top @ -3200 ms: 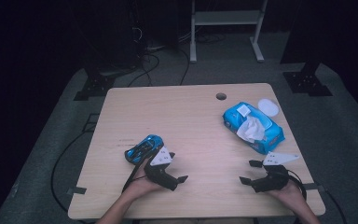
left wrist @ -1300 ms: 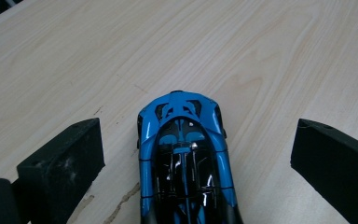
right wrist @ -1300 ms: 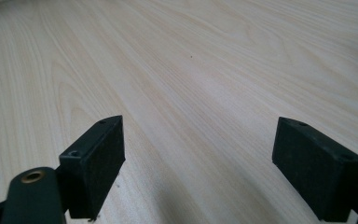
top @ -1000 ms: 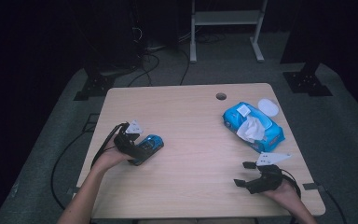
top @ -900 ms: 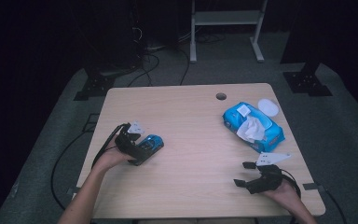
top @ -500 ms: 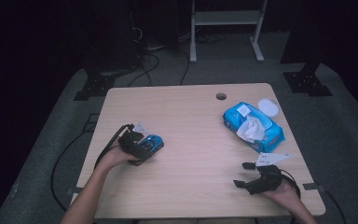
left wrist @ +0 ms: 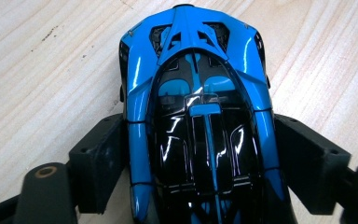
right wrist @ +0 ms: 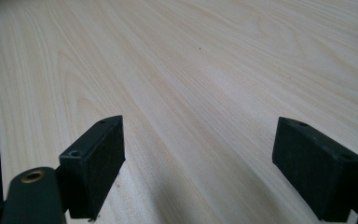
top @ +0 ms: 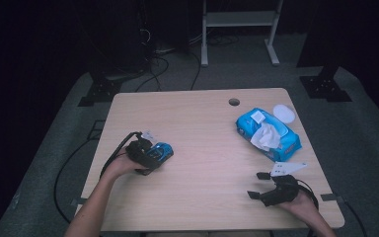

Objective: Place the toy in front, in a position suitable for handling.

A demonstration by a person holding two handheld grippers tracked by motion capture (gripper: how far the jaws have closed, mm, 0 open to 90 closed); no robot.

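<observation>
In the high view, the left gripper (top: 150, 157) lies low over the left side of the wooden table (top: 197, 118), its jaws set on either side of a blue toy car (top: 160, 152). The jaws have just been closing, with the car between them. The right gripper (top: 259, 186) rests near the table's front right corner, jaws spread with nothing between them. Farther back on the right lies a blue wipes pack (top: 269, 134), a white wipe (top: 264, 137) bunched up out of its opening on top. Just beside the pack's far end sits a round white lid (top: 284, 113).

In the left gripper view, the blue toy car (left wrist: 200, 116) stands on its wheels on the table (left wrist: 51, 70), pointing away from the camera. The two black pads (left wrist: 100, 163) sit right against its flanks at the rear half; the left gripper (left wrist: 200, 168) is clamped on the car.

In the right gripper view, the right gripper (right wrist: 200, 163) is wide apart, its pads (right wrist: 95, 158) just above the bare table (right wrist: 205, 70), holding nothing.
</observation>
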